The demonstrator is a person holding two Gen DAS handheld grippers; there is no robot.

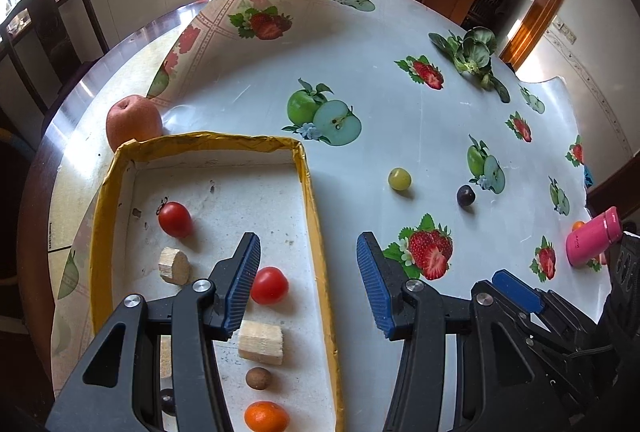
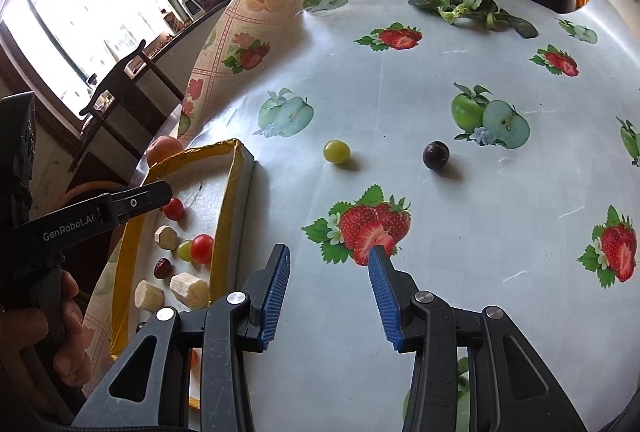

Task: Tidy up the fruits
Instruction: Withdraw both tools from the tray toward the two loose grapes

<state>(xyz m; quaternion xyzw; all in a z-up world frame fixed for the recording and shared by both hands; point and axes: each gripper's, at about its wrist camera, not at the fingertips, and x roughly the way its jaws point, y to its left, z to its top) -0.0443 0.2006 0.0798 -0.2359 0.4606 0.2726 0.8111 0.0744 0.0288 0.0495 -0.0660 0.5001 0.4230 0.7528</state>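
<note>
A shallow white tray (image 1: 312, 192) with a yellow taped rim lies on the bench. Inside it rest two cherry tomatoes (image 1: 175, 219), a small orange (image 1: 267, 417), a brown round fruit (image 1: 258, 378) and pale cut chunks (image 1: 261, 342). Outside, a green grape (image 2: 336, 151) and a dark grape (image 2: 436, 155) lie apart on the cloth; a reddish apple (image 1: 133, 121) sits just behind the tray.
</note>
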